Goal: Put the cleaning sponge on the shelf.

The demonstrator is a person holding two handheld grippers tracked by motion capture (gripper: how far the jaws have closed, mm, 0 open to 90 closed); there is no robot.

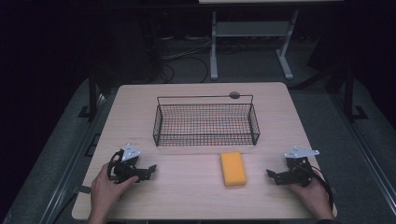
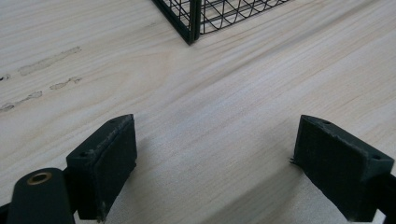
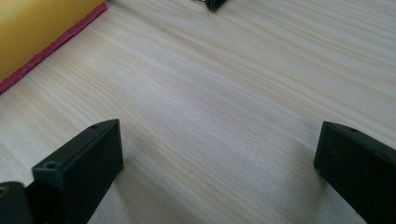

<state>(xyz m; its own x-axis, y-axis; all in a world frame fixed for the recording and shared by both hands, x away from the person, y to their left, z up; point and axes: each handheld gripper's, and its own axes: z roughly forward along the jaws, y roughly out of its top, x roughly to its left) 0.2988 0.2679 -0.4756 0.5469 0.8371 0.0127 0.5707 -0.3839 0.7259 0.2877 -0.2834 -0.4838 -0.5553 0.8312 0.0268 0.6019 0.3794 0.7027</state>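
Observation:
A yellow sponge (image 1: 233,168) lies flat on the wooden table (image 1: 187,196), just in front of a black wire basket (image 1: 206,122) that holds nothing. My left gripper (image 1: 148,171) rests on the table at the front left, held by a hand, jaws open and pointing right toward the sponge. In the left gripper view its jaws (image 2: 212,172) stand wide apart over bare wood, with the basket's corner (image 2: 191,21) ahead. My right gripper (image 1: 272,176) rests at the front right, open, pointing left. Between its jaws (image 3: 219,177) is only bare table; the sponge's edge (image 3: 37,32) shows at upper left.
The basket stands mid-table, its long side facing the person. A small dark round mark (image 1: 234,95) sits on the table behind the basket. A white table frame (image 1: 252,42) and cables stand on the dark floor beyond. Faint scuff marks (image 2: 46,60) show on the wood.

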